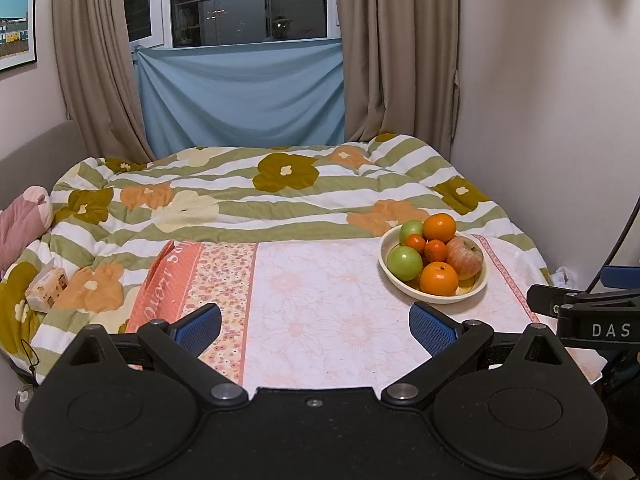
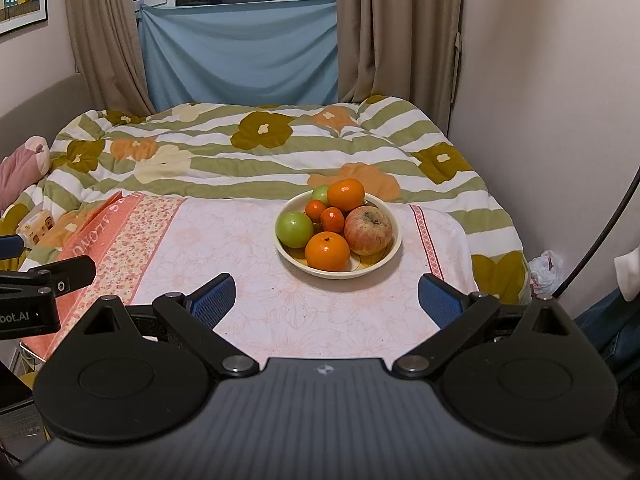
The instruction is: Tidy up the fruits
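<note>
A cream bowl (image 2: pixel 382 262) stands on the pink floral tablecloth (image 2: pixel 248 272), holding a red apple (image 2: pixel 368 230), two green apples (image 2: pixel 294 229), two large oranges (image 2: pixel 327 251) and two small mandarins (image 2: pixel 333 219). In the left wrist view the bowl (image 1: pixel 478 286) sits at the right, beyond my left gripper. My left gripper (image 1: pixel 316 330) is open and empty over the cloth. My right gripper (image 2: pixel 326 300) is open and empty just in front of the bowl.
A bed with a striped floral quilt (image 2: pixel 260 152) lies behind the table. A tissue pack (image 1: pixel 46 284) and a pink plush (image 1: pixel 24 220) lie at the left. A wall stands close on the right. A white plastic bag (image 2: pixel 546 266) lies by the wall.
</note>
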